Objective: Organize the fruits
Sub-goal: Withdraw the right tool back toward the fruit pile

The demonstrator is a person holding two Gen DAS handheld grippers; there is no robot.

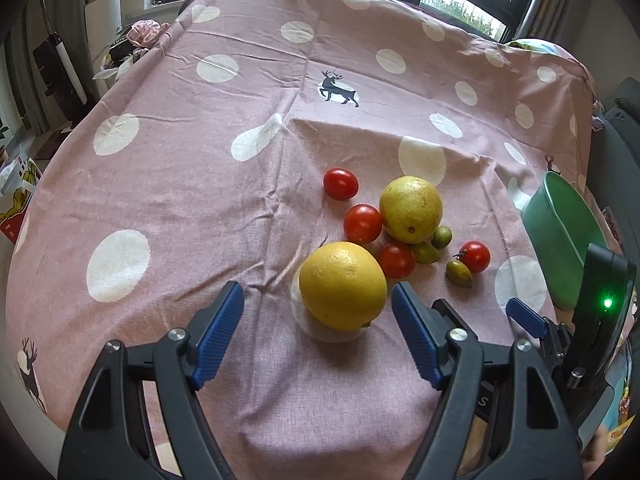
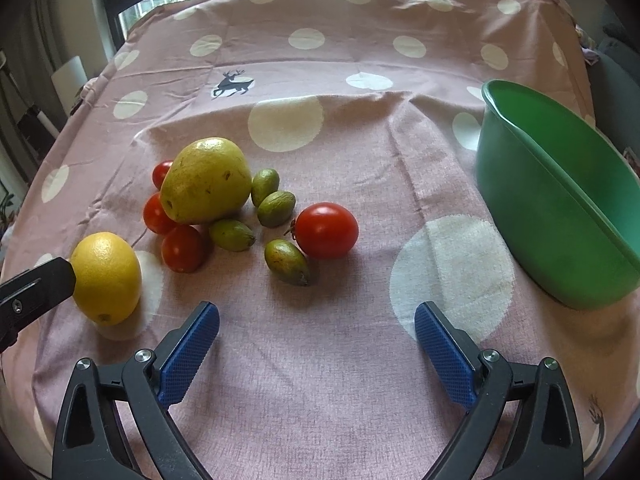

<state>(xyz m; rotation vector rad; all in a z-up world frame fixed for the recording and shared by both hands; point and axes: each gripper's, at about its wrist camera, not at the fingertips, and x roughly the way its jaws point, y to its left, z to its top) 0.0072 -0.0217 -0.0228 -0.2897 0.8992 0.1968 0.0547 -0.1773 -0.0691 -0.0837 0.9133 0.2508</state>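
Fruit is piled mid-cloth: a yellow orange (image 1: 343,286) nearest, a pear (image 2: 206,181) behind it, red tomatoes (image 2: 326,230) and small green fruits (image 2: 286,262) scattered around. Nothing has been put in the green bowl (image 2: 560,216) yet, which sits off to the right.

The orange is framed by the left gripper (image 1: 318,336), fingers spread wide, pads not touching the peel. The right gripper (image 2: 318,354) is held wide open too, nothing between its pads.

Probably best if the orange is straddled deeper before closing, so it's caught at its widest part and not squirted forward into the tomatoes. Slow squeeze is advised, since round fruit rolls.
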